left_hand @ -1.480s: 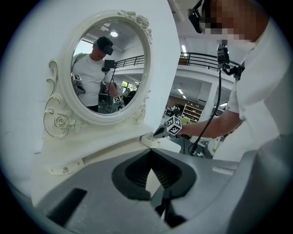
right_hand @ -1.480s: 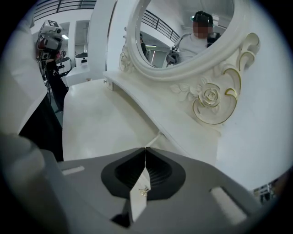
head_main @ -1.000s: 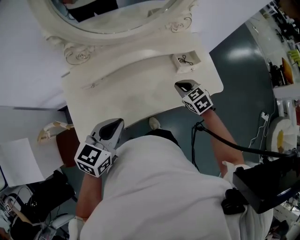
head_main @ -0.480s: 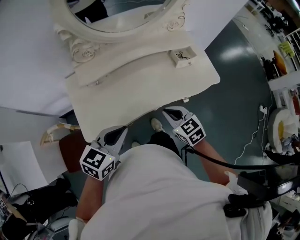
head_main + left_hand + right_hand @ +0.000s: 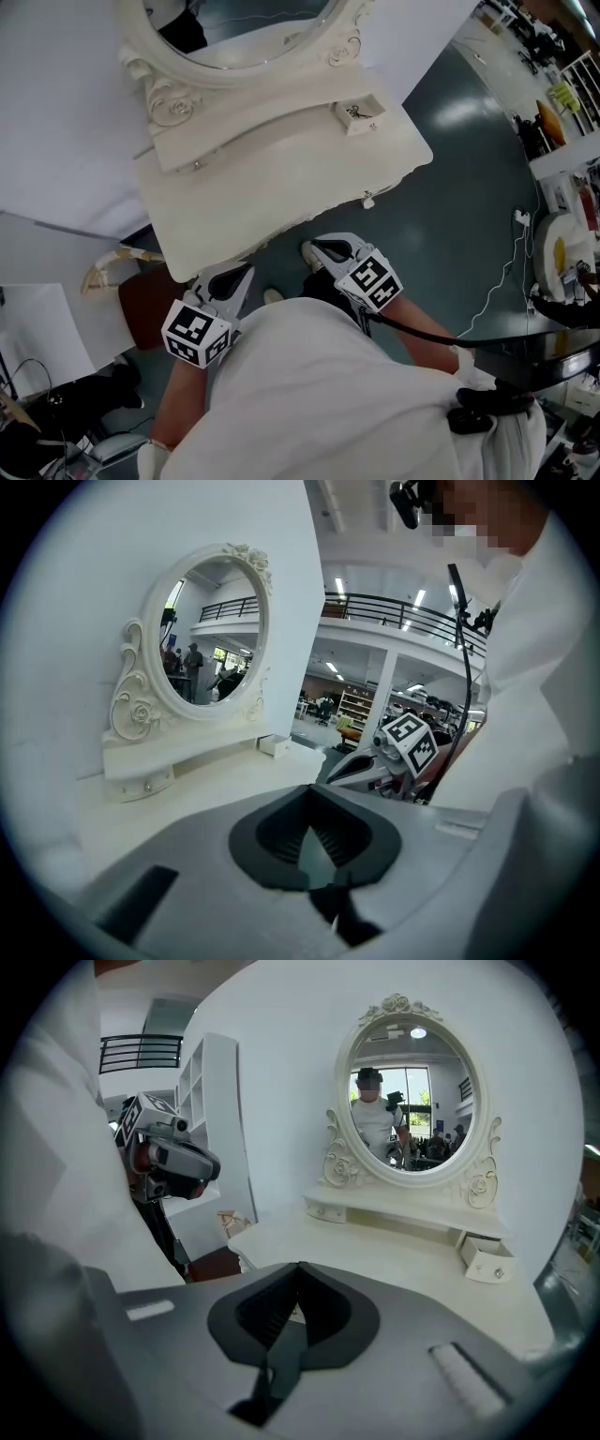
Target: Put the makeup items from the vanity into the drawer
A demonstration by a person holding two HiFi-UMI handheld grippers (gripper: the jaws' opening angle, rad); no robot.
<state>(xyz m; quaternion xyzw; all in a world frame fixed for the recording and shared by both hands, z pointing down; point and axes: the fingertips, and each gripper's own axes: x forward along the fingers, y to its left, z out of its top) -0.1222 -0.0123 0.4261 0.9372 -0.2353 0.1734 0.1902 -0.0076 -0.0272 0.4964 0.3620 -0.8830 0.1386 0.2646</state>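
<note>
1. Position first: your left tongs (image 5: 242, 272) are pressed together with nothing between them. Their tip is just beside the front edge of the cream-white carved vanity desk (image 5: 281, 187), near its left corner.
2. Your right tongs (image 5: 319, 248) are also together and hold nothing. They hang over the dark grey-green floor (image 5: 450, 187), in front of the desk and a little apart from it.
3. Both tongs are close to your body and point towards the desk.
4. The small cream-white drawer (image 5: 364, 127) stands pulled out on the desk. It is at the right end of the low cream shelf (image 5: 253, 122), which runs under the oval mirror in a scrolled cream frame (image 5: 234, 28).
5. A small black item (image 5: 354, 112) lies inside this drawer. It is too small to tell which makeup item it is.
6. A brown seat (image 5: 141, 305) is beside the left corner of the desk, near your left tongs.
7. In the right gripper view, the mirror reflects a person in a white shirt.
</note>
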